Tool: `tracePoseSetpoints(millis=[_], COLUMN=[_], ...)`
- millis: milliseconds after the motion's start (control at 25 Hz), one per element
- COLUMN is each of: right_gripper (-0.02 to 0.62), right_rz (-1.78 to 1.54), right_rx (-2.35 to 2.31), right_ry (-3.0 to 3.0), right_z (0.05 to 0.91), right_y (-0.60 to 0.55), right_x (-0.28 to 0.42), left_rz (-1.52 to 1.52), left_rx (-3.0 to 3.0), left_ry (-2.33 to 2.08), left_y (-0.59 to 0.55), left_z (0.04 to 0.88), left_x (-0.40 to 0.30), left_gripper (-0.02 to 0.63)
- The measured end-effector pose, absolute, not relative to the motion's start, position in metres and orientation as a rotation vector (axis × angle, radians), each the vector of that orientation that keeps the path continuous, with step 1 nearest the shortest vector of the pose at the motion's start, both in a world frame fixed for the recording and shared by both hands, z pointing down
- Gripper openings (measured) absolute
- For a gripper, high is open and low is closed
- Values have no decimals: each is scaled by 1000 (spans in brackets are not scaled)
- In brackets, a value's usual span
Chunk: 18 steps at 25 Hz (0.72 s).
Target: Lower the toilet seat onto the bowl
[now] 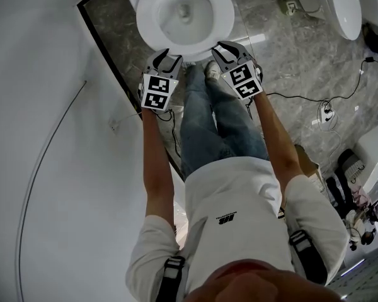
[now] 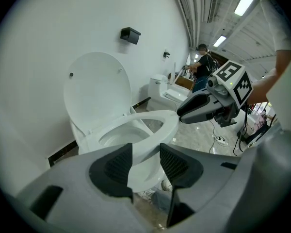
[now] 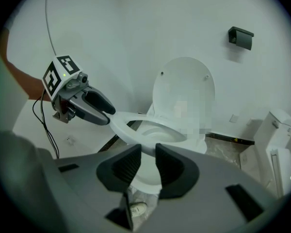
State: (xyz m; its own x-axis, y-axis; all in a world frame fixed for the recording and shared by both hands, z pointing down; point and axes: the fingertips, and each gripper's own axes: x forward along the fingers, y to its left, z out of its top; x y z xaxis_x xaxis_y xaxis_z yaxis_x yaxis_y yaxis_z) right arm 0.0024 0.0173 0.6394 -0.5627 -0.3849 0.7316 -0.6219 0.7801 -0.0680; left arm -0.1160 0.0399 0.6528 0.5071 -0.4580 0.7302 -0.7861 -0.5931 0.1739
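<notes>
Grey marble floor (image 1: 283, 49) and a white wall (image 1: 50, 137) are seen around the bowl (image 1: 184, 11) at the top centre of the head view. The lid (image 2: 94, 86) is stood upright against the wall. The seat (image 2: 155, 123) is held slightly tilted, low over the bowl. Its front rim is clamped by the left gripper (image 1: 167, 60) toward frame left and by the right gripper (image 1: 230, 48) toward frame right.
</notes>
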Motion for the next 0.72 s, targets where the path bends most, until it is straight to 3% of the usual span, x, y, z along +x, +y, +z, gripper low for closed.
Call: tracePoseSetpoints(millis=[720], right_gripper=[89], right_rz=[493], right_rx=[708], right_ry=[-2180], right_z=[681], right_y=[45], right_x=[8], left_rz=[921], left_rx=[2177], left_ry=[-954], left_y=[68], left_z=[694], left_x=[-111], left_gripper=[175])
